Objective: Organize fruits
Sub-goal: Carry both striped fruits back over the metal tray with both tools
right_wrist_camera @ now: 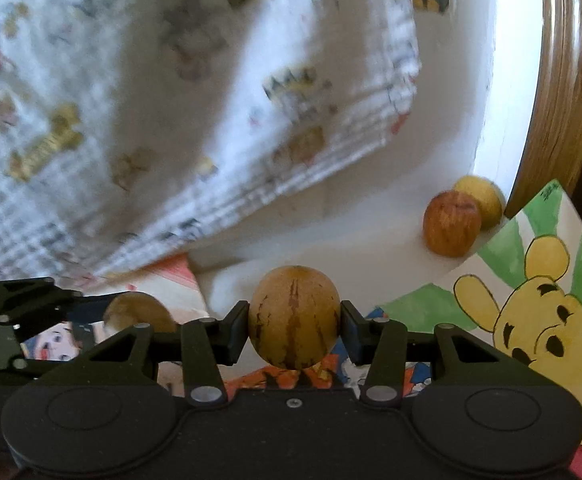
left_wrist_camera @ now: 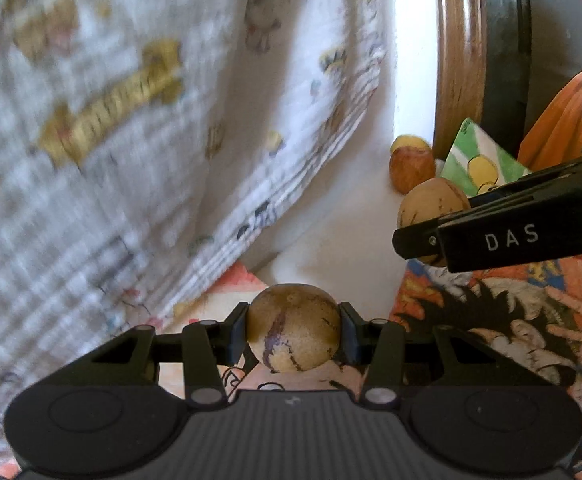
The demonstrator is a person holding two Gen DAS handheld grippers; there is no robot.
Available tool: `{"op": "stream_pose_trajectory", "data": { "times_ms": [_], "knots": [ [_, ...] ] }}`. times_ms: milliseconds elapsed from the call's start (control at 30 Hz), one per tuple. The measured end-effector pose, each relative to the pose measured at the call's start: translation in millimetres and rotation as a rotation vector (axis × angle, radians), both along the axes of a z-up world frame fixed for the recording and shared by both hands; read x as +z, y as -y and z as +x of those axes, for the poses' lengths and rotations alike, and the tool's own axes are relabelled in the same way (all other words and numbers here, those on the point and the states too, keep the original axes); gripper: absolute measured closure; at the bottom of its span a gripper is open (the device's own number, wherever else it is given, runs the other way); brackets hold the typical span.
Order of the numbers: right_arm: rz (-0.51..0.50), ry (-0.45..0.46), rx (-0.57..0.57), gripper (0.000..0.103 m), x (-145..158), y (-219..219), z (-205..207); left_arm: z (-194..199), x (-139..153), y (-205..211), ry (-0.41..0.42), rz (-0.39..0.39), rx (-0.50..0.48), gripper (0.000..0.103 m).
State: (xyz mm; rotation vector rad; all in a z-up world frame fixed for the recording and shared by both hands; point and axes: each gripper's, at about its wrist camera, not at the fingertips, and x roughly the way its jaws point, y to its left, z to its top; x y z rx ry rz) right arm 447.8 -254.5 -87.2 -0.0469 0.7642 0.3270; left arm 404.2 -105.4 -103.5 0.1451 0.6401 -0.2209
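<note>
Left wrist view: my left tongs point(left_wrist_camera: 293, 330) clamp a round tan fruit point(left_wrist_camera: 293, 328) at its middle, lifted clear so it can travel. The red apple point(left_wrist_camera: 411, 168) waits beyond, the right tongs point(left_wrist_camera: 423, 236) crossing in front of it.

Right wrist view: my right tongs point(right_wrist_camera: 294, 322) grip a striped fruit point(right_wrist_camera: 294, 316); past it sits the apple, a yellow fruit point(right_wrist_camera: 481, 196) touching it behind, apparently the gathering spot on the white surface point(right_wrist_camera: 371, 232).
</note>
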Motion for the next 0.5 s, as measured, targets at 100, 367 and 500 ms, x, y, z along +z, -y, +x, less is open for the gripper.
{"op": "stream_pose_trajectory", "data": {
  "times_ms": [100, 367, 500],
  "knots": [
    [0.008, 0.025, 0.001, 0.054, 19.6, 1.2, -13.0, -11.8, 15.7, 0.6, 0.021, -0.008, -0.002, 0.053],
    [0.032, 0.097, 0.006, 0.054, 80.8, 2.5, -57.2, -49.3, 61.2, -1.3, 0.093, -0.011, 0.000, 0.053],
    [0.051, 0.144, 0.002, 0.054, 115.7, 2.8, -88.9, -73.0, 87.3, -6.6, 0.123, -0.024, 0.012, 0.053]
  ]
}}
